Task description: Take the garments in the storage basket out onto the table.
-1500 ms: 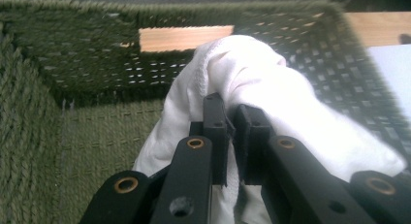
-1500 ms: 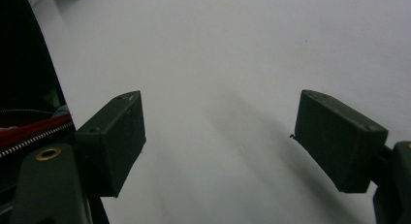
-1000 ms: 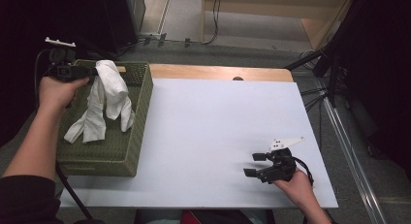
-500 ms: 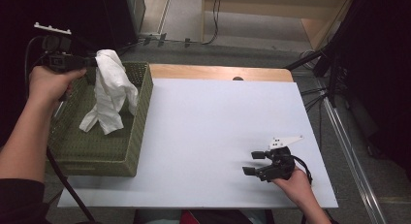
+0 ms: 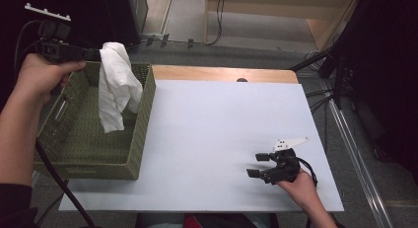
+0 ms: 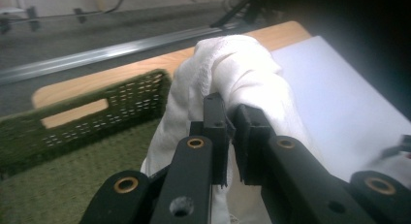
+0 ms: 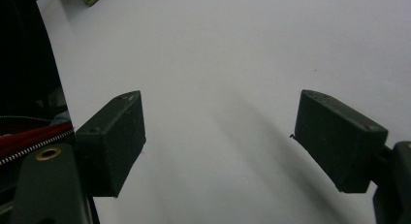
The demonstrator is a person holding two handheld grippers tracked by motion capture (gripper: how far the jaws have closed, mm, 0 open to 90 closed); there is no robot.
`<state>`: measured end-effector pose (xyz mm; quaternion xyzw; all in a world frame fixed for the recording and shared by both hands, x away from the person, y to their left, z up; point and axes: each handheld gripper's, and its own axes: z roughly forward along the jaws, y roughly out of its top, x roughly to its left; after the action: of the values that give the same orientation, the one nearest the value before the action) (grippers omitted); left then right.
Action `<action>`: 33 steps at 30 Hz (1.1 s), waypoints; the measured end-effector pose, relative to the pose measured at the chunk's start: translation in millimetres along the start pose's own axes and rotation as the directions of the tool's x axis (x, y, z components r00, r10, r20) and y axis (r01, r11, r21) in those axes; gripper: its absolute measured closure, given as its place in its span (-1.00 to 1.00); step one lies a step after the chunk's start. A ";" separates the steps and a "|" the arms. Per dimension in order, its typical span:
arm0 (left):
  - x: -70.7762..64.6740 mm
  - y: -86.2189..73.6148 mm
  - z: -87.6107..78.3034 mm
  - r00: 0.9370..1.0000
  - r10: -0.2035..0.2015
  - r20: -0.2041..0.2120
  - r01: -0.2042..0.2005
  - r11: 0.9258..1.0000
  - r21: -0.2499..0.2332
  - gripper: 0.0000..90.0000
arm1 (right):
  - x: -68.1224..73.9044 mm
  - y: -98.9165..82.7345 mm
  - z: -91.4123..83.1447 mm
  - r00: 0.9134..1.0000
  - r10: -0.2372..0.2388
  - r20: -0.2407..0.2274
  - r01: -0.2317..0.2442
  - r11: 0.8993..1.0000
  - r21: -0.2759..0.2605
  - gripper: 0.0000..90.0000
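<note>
A person sits at a table covered by a white sheet [image 5: 217, 139], holding a two-jaw gripper in each hand. The left gripper [image 5: 93, 54], raised above the far left corner of a green woven basket [image 5: 140, 134], has its jaws pinched together on the top of a white cloth [image 5: 116, 85]. The cloth hangs from the jaws in loose folds, its lower end dangling inside the basket, just above the basket floor or barely brushing it; the pictures do not settle which. In the left gripper view the cloth [image 6: 232, 73] bulges over and around the clamped jaw tips, with the basket's far wall and its handle slot behind. The right gripper [image 5: 257, 165] rests low near the table's right front, well apart from the basket, its jaws spread wide over bare white surface with nothing between them. The step in hand looks like lifting the cloth out of the basket. The next move would call for raising it until the hanging end clears the basket's rim, then carrying it across to the open white sheet without dragging it on the wall.
</note>
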<state>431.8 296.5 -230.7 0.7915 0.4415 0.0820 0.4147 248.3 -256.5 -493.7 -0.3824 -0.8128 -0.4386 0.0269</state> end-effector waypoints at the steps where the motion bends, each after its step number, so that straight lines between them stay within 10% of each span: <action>1: -2.1 2.0 -1.4 1.000 0.011 0.009 -0.011 1.000 0.005 0.89 | 0.0 0.0 0.0 1.000 -0.001 0.000 0.001 1.000 0.000 -0.63; 17: -44.5 26.1 5.5 0.978 0.125 0.164 -0.136 0.989 0.058 0.89 | -1.2 -0.1 -0.8 1.000 0.006 -0.001 -0.006 1.000 -0.003 -0.63; 33: -90.2 43.7 18.0 0.938 0.215 0.272 -0.234 0.972 0.038 0.89 | -1.3 0.1 -2.4 1.000 0.016 -0.004 -0.016 1.000 -0.016 -0.63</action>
<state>414.5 205.2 -189.1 0.8544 0.2913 0.0062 0.4302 248.6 -259.0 -492.6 -0.3882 -0.8061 -0.4457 0.0291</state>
